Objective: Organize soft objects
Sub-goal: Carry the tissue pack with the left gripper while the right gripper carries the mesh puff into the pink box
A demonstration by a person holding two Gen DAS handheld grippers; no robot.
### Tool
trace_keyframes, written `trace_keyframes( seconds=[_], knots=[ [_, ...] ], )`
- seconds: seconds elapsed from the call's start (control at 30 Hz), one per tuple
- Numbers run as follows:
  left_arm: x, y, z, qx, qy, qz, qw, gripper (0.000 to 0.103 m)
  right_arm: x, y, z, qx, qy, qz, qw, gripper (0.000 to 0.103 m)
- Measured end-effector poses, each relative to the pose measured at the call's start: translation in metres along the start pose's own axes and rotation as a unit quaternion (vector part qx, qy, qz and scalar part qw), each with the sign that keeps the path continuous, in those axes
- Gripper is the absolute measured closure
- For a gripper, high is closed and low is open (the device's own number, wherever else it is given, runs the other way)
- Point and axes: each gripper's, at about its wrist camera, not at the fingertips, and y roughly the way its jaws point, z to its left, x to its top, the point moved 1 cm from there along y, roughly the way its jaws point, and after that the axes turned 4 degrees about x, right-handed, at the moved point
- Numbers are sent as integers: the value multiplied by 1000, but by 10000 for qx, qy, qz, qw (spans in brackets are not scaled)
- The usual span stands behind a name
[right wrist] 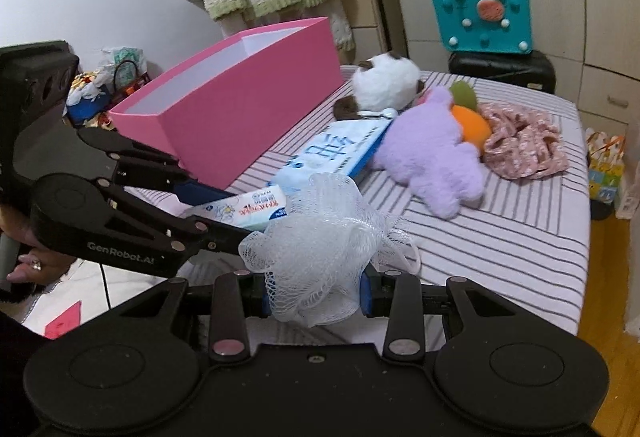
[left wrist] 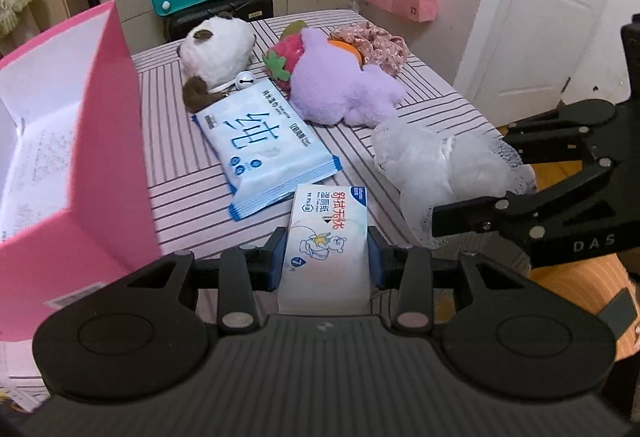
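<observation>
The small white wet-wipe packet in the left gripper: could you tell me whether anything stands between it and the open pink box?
Nothing visible does. The small white wet-wipe packet sits clamped in the left gripper, and the open pink box stands beside it on the striped surface, top uncovered.

The right gripper clamps a white mesh bath pouf above the striped bed's near edge. The left gripper holds a small tissue pack. An open pink box stands at the bed's left edge, a purple plush mid-bed
</observation>
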Motion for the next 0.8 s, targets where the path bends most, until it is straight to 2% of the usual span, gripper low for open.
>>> trace_keyframes(
  seconds=[0.17, 0.33, 0.57, 0.67, 0.8],
  knots=[
    [-1, -20, 11, -171, -10, 152, 9997, 64, 9, 0, 16, 221, 1, 205, 9995, 60],
    [-6, -40, 24, -300, -93, 289, 9991, 64, 24, -6, 41, 174, -371, 294, 9987, 60],
    [-8, -77, 50, -482, -151, 548, 9972, 64, 50, -9, 74, 440, -692, 493, 9954, 60],
    [-8, -92, 60, -430, -155, 555, 9974, 64, 63, -5, 87, 565, -829, 582, 9933, 60],
    [-6, -108, 73, -402, -188, 417, 9981, 64, 81, 2, 102, 498, -1119, 569, 9908, 60]
  ],
)
